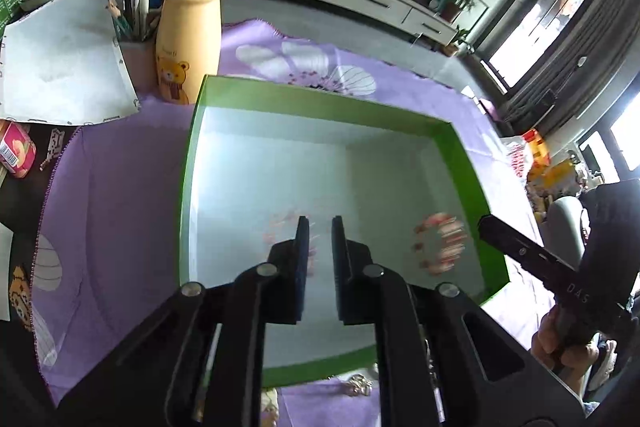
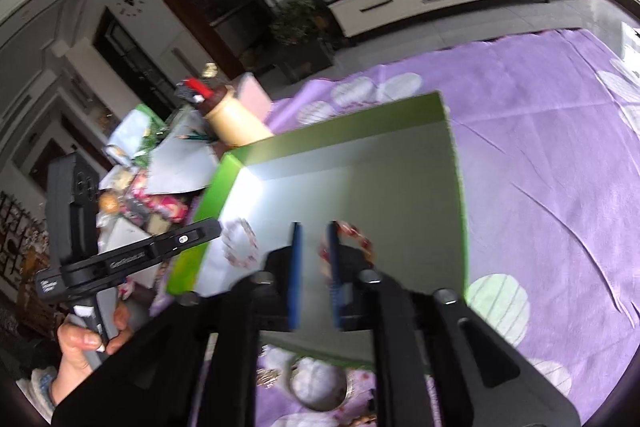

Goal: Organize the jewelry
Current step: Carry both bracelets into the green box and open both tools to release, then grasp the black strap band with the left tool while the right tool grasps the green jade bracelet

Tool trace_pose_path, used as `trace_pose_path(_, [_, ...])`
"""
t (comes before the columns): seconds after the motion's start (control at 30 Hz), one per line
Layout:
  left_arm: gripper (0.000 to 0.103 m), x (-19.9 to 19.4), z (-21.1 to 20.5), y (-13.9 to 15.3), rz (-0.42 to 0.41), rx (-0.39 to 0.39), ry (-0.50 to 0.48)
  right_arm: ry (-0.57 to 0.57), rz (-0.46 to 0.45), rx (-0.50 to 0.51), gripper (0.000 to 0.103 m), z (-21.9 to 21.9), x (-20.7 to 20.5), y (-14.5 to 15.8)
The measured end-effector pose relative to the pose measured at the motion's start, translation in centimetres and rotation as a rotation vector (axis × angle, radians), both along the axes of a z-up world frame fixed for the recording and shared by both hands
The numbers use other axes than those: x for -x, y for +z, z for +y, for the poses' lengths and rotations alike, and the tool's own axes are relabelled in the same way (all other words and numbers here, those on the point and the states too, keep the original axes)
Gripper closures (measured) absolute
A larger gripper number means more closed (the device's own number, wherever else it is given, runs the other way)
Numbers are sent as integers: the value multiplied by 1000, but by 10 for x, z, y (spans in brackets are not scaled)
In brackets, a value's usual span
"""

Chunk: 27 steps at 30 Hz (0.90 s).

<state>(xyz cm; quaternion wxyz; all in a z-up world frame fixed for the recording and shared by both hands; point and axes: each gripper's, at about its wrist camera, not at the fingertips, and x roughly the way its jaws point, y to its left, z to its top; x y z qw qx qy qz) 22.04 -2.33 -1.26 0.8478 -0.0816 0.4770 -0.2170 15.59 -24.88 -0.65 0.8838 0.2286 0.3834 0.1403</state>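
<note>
A green box [image 1: 196,131] with a white inside lies on the purple cloth [image 1: 120,187]; it also shows in the right wrist view [image 2: 208,203]. Two beaded bracelets lie in it: a pale pink one [image 1: 280,231] [image 2: 240,243] and a red one [image 1: 440,243] [image 2: 360,239]. My left gripper [image 1: 320,223] is open and empty above the pink bracelet. My right gripper [image 2: 314,227] is open and empty above the box, the red bracelet behind its right finger. More jewelry [image 2: 272,375] lies on the cloth near the box's front edge.
A cream bear bottle [image 1: 188,39] with a brown cap and a pen holder [image 1: 132,11] stand left of the box. White paper [image 1: 56,67] and snack packs [image 1: 16,151] lie further left. A round silver piece [image 2: 320,383] lies on the cloth.
</note>
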Motion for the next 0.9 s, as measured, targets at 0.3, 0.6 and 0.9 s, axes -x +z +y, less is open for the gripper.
trace_pose_path(0.3, [37, 31, 11, 11, -65, -25, 16, -51, -10, 0, 67, -26, 33, 4])
trace_pose_path(0.6, [29, 92, 43, 26, -111, -25, 19, -52, 18, 69, 67, -41, 102, 4])
trace_pose_path(0.9, [29, 141, 63, 5, -48, -70, 17, -32, 98, 147, 67, -34, 154, -15])
